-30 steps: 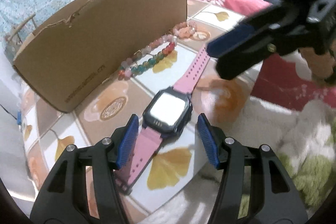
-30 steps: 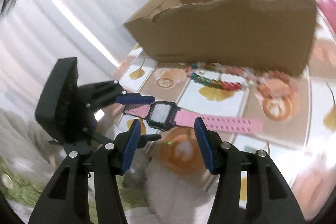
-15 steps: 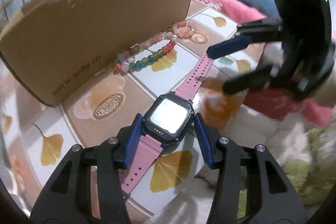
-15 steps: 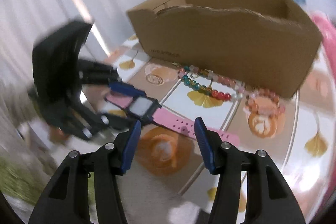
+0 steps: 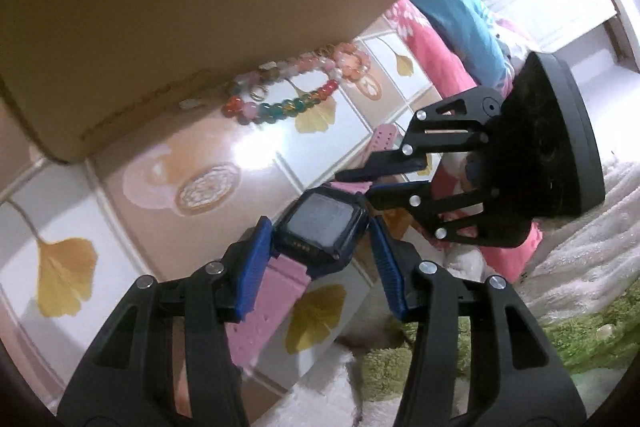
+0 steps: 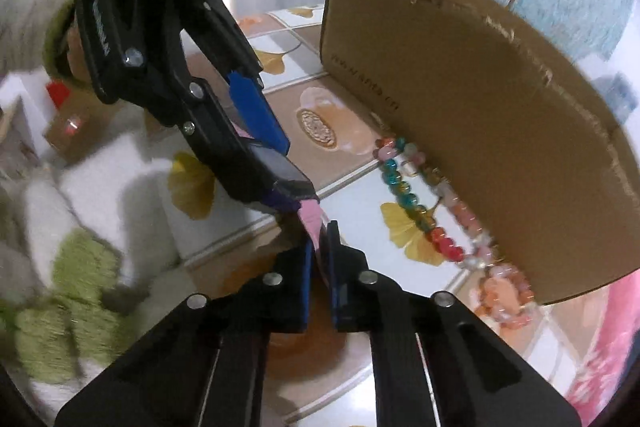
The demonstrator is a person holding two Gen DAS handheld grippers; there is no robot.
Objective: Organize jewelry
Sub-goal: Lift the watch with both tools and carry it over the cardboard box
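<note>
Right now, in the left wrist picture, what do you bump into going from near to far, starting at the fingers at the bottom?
Blue-padded fingers → black square-faced watch on a pink strap → colourful glass bead bracelet → torn brown cardboard box.

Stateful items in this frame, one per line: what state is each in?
Pink watch: gripped at both ends, screen dark.
Left hand-held gripper: pads closed on the watch case.
Right hand-held gripper: shut on the pink strap.
Cardboard box: open-topped, standing on the tiled surface.
Multicolour bead bracelet: lying flat beside the box.
Orange bead bracelet: lying flat, untouched.
</note>
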